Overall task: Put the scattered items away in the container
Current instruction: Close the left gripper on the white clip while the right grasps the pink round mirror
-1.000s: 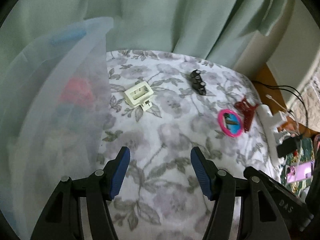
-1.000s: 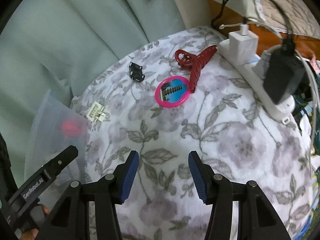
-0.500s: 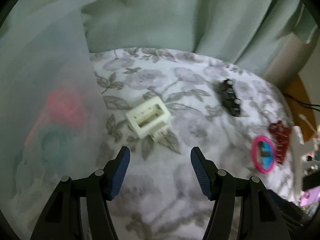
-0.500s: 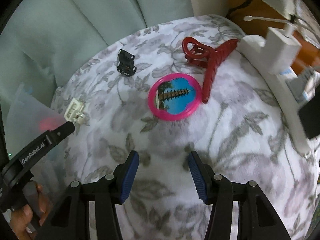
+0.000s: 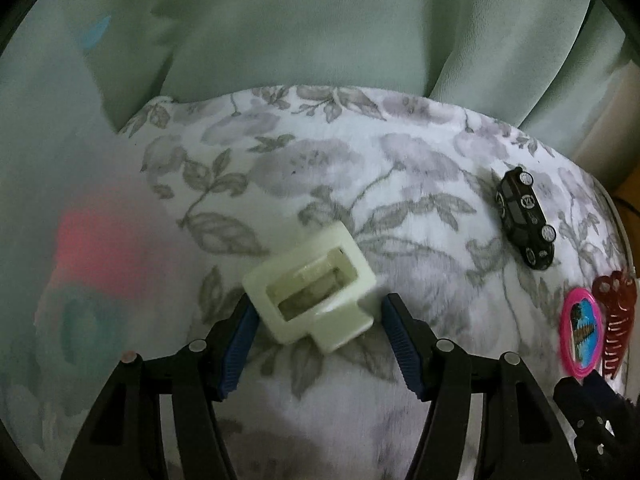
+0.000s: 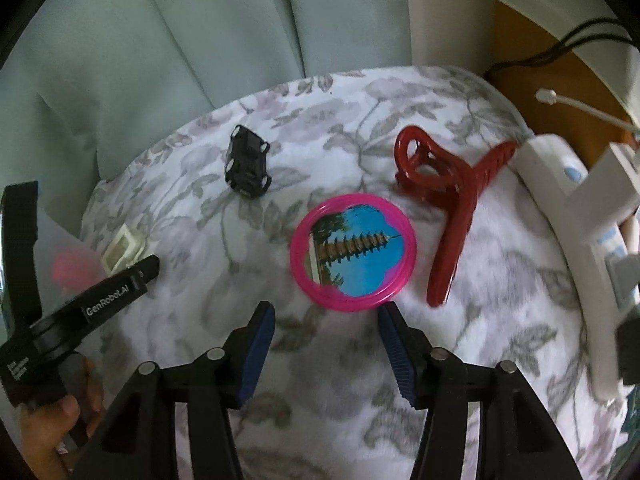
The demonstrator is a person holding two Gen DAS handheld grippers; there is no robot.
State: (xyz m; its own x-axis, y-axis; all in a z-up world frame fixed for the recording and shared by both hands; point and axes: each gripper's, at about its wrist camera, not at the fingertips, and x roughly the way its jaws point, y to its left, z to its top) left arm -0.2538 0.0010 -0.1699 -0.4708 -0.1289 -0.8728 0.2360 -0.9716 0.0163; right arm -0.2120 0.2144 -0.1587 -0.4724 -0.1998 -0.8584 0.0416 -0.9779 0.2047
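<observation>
A cream plastic clip [image 5: 310,298] lies on the floral cloth, between the fingers of my left gripper [image 5: 319,312]. The jaws stand open around it and the pads do not press it. Further right lie a black toy car [image 5: 524,218], a pink round mirror [image 5: 582,334] and a red hair claw [image 5: 614,320]. My right gripper [image 6: 326,310] hovers just short of the pink mirror [image 6: 354,254]. Its jaws are opening with nothing between them. The red claw [image 6: 452,196] lies to the mirror's right and the car [image 6: 247,168] behind it to the left. The translucent container [image 5: 60,240] stands on the left.
Blurred red and teal things show through the container wall. A white power strip [image 6: 560,220] with plugs and cables runs along the cloth's right edge. A green curtain [image 5: 320,20] hangs behind. A hand [image 6: 44,432] holds the left gripper, whose finger [image 6: 120,292] reaches the cream clip [image 6: 122,250].
Both grippers have moved forward and down. The left one has come up around the cream clip, which now lies between its fingers. The right one has closed in on the pink mirror.
</observation>
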